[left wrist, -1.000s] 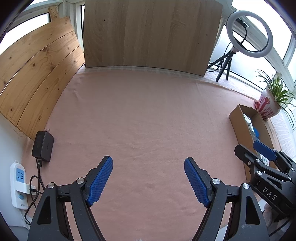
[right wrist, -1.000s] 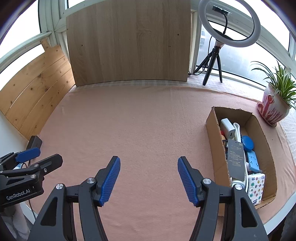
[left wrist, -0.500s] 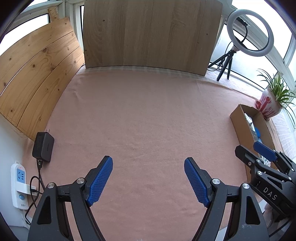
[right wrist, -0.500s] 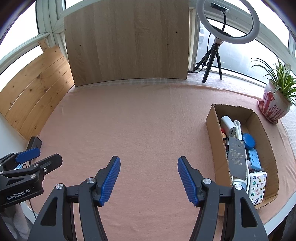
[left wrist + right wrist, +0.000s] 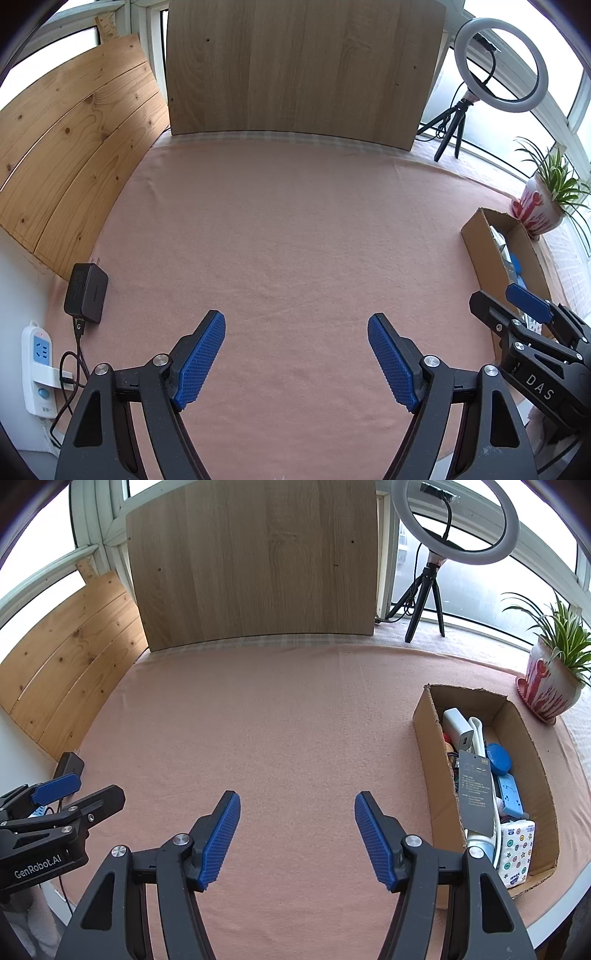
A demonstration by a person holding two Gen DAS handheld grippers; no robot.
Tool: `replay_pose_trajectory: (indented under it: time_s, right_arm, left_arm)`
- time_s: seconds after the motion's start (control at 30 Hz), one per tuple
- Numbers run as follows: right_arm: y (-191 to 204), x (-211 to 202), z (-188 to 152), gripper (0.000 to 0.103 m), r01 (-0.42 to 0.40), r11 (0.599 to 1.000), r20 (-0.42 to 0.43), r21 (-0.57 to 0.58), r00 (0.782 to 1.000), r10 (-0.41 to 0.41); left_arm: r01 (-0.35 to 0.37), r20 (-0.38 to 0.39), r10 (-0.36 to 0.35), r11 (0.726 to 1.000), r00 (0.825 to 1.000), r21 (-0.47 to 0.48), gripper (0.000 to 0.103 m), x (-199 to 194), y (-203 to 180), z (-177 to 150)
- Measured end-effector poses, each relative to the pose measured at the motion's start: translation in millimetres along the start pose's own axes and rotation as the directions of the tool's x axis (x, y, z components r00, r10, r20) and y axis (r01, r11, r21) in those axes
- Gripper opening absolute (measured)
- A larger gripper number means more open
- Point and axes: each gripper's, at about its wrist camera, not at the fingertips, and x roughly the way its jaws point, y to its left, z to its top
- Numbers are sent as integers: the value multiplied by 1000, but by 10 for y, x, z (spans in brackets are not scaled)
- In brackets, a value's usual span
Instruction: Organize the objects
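A brown cardboard box [image 5: 430, 738] sits at the right of the pink tablecloth, holding several items: a white power bank [image 5: 458, 725], a dark flat package [image 5: 476, 794], a blue round lid [image 5: 498, 757], a blue power strip [image 5: 511, 794] and a patterned tissue pack [image 5: 515, 849]. The box [image 5: 480, 251] shows at the right edge in the left wrist view. My left gripper [image 5: 295, 354] is open over bare cloth, holding nothing. My right gripper [image 5: 297, 834] is open too, left of the box, empty.
A black power adapter [image 5: 86, 291] and a white power strip [image 5: 38, 369] lie at the table's left edge. A ring light on a tripod [image 5: 443, 535] and a potted plant [image 5: 550, 679] stand at the back right. Wooden boards [image 5: 255, 565] lean along the back and left.
Both grippers have shifted slightly; the view has drifted a little, with the box sitting marginally lower and further right. Both stay open and empty.
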Motion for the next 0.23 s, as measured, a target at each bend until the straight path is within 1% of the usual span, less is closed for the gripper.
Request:
replay_pose_trajectory:
  time_s: [0.23]
  right_arm:
    - [-17,42,-6,61,-7,1000,-9,7,1000,7]
  left_arm:
    - [-5,-9,5,1000,1000,7,82,54,41,3]
